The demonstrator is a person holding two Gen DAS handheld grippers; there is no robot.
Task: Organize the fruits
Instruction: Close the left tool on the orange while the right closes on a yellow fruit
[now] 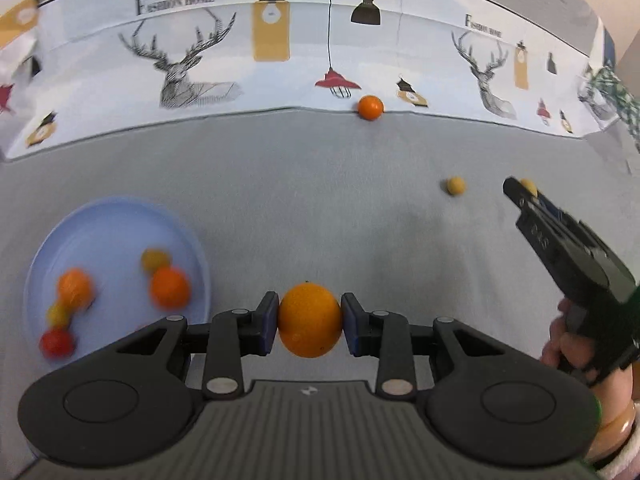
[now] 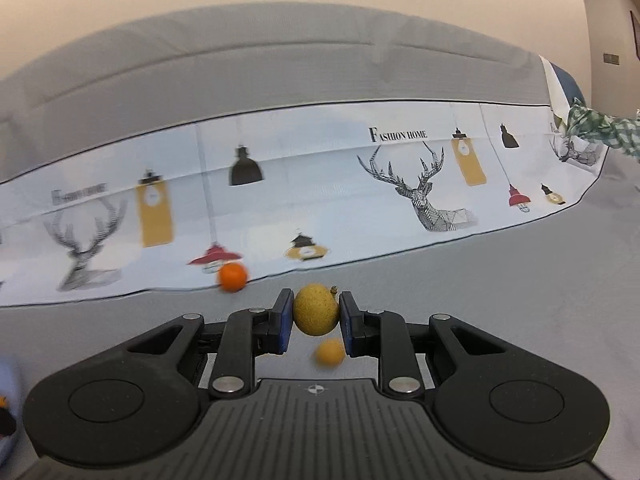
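Observation:
My left gripper (image 1: pixel 310 320) is shut on a large orange (image 1: pixel 310 326), held above the grey cloth just right of the light blue plate (image 1: pixel 112 220). The plate holds two oranges, small yellow fruits and a red one. My right gripper (image 2: pixel 314 316) is shut on a speckled yellow round fruit (image 2: pixel 315 310); it also shows in the left wrist view (image 1: pixel 524 190) at the right. A small yellow fruit (image 2: pixel 330 353) lies on the cloth below it, also seen in the left wrist view (image 1: pixel 455 186). A small orange (image 1: pixel 370 107) rests at the far backdrop, shown too in the right wrist view (image 2: pixel 232 277).
A printed backdrop (image 1: pixel 280 60) with deer and lamps stands along the far edge of the grey cloth (image 1: pixel 320 200). A green patterned fabric (image 2: pixel 600 128) lies at the far right. The plate's edge (image 2: pixel 10 380) shows at the left of the right wrist view.

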